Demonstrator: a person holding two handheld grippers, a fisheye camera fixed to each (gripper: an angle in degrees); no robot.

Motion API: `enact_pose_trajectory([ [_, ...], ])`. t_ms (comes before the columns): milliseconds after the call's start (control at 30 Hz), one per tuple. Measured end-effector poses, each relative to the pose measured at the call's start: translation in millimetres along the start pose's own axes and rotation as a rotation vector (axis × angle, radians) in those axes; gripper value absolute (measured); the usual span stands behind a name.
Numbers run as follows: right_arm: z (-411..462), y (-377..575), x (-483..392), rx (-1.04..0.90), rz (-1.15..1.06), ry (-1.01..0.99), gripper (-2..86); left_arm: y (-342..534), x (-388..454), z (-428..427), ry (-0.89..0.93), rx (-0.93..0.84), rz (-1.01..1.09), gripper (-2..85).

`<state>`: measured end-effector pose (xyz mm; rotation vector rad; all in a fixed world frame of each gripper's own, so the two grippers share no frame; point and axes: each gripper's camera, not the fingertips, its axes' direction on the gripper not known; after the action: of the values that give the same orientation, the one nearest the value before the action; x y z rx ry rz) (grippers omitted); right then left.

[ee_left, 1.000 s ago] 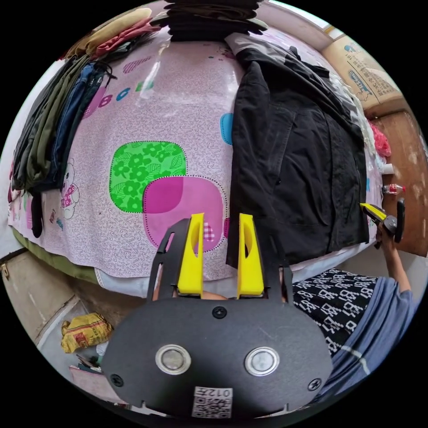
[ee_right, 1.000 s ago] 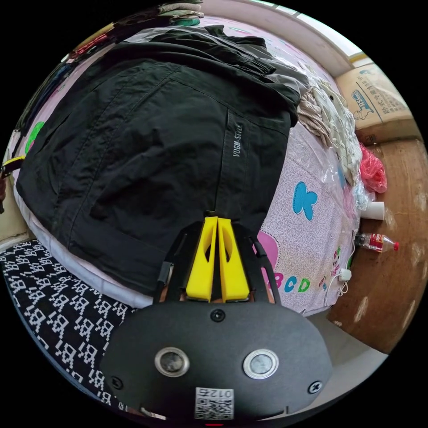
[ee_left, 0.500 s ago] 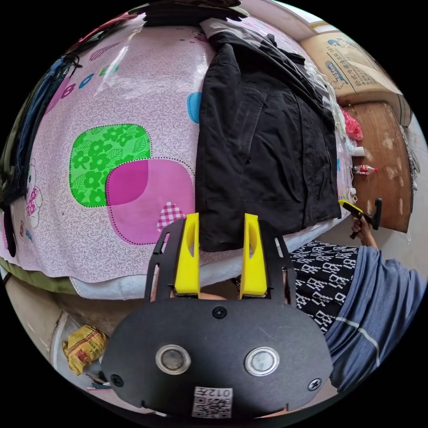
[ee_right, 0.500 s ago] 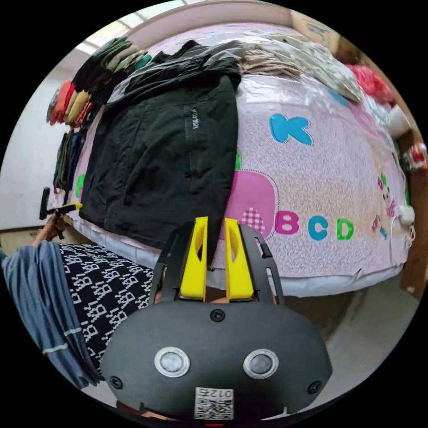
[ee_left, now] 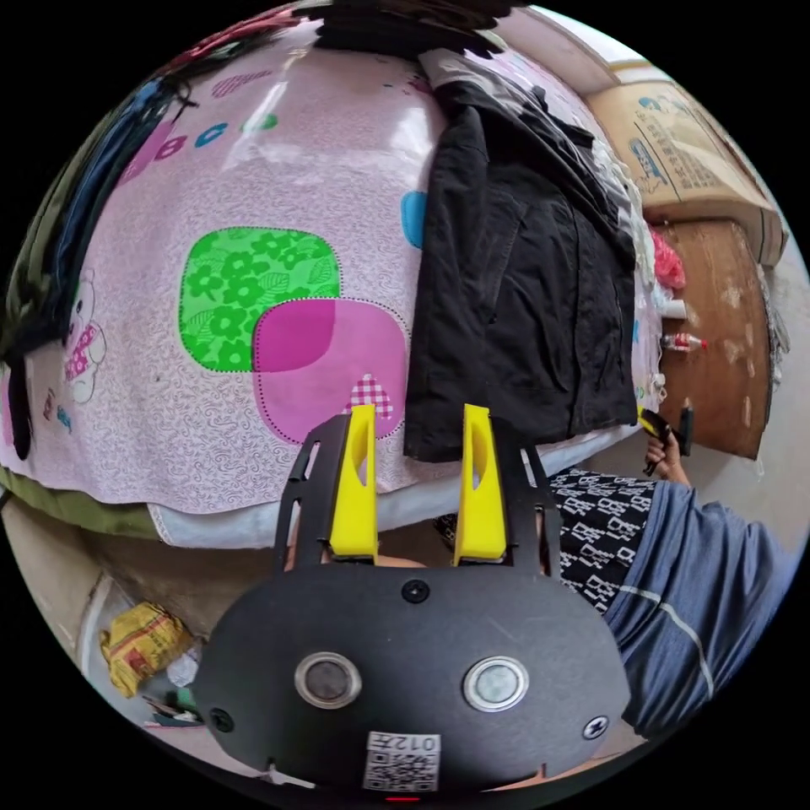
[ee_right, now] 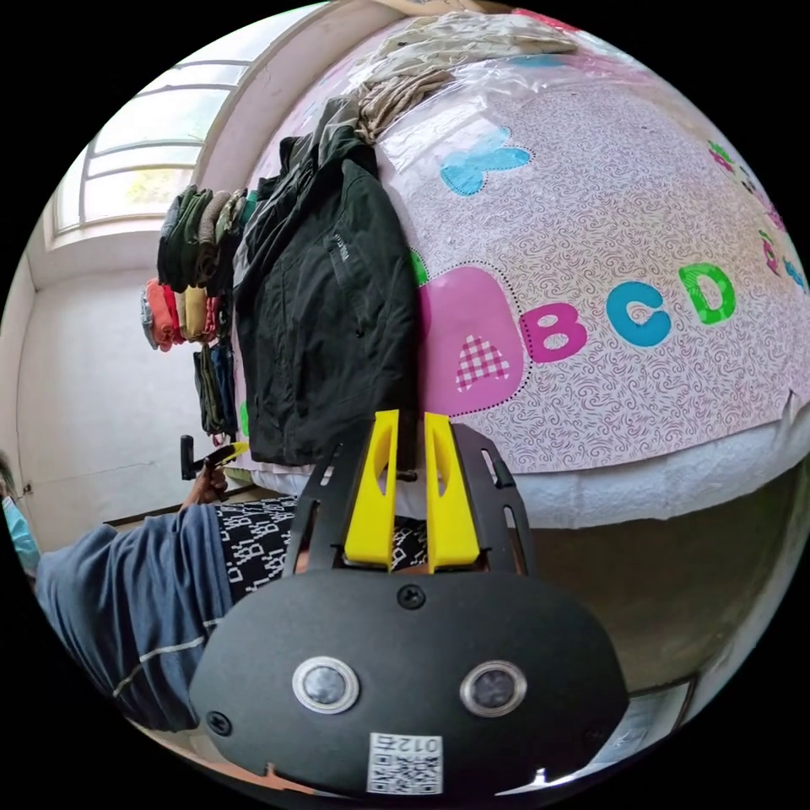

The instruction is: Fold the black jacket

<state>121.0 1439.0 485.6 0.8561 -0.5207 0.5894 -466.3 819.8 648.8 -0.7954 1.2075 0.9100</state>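
Holding both claws spread off the bed (ee_left: pixel 253 506), I judge the black jacket (ee_left: pixel 523 287) soft, floppy; best pinched at hem corners.

A bed (ee_left: pixel 253 523) in a pink patterned sheet (ee_left: pixel 278 211) bears the black jacket (ee_left: pixel 523 295).
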Motion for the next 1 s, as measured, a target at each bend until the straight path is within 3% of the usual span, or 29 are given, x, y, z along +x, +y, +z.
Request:
enact_pose_trajectory([
  [333,-39.5,-2.1,44.4,-0.045,0.032,-0.074,9.6,3.4,-11.3,7.6,0.160,-0.077,-0.065,14.8],
  [500,-47.8,-3.9,59.5,-0.068,0.027,-0.164,10.6,3.8,5.4,3.5,0.072,-0.081,-0.010,14.3],
  [600,-47.4,-6.3,61.5,-0.092,0.011,-0.170,10.5,-1.8,8.2,5.1,0.202,-0.064,-0.004,13.3],
  [767,-60.1,-11.0,66.2,-0.128,-0.024,-0.135,10.6,-6.5,8.9,0.6,0.110,-0.141,0.012,7.3],
  [1000,-77.4,-6.5,82.4,-0.147,-0.027,-0.175,12.6,0.9,4.4,-11.4,0.179,-0.125,0.012,1.8],
])
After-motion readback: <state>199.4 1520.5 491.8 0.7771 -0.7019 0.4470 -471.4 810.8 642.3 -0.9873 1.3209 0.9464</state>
